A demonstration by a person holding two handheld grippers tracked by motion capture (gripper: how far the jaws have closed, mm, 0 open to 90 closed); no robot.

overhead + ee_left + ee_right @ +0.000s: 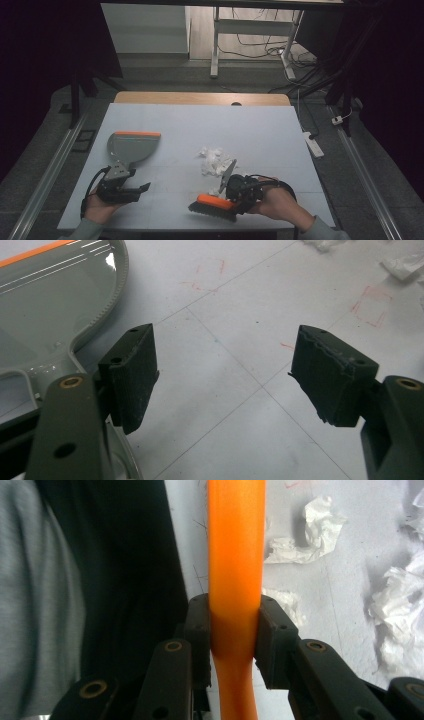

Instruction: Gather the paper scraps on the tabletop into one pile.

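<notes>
A grey dustpan [131,146] with an orange front lip lies on the left of the white table [260,130]. Its handle end points at my left gripper [142,189]. In the left gripper view that gripper [225,375] stands open over bare table, with the dustpan [50,305] just beside its left jaw. My right gripper [234,199] is shut on the orange back of a hand brush [215,204] near the front edge. In the right gripper view the jaws [235,630] pinch the brush [235,545], dark bristles [125,580] to the left. Crumpled white paper scraps [214,161] lie mid-table.
More paper scraps [310,530] lie just right of the brush in the right gripper view. Faint red marks [372,305] are drawn on the table. A wooden strip [200,98] borders the far edge, with desk legs and cables on the floor beyond.
</notes>
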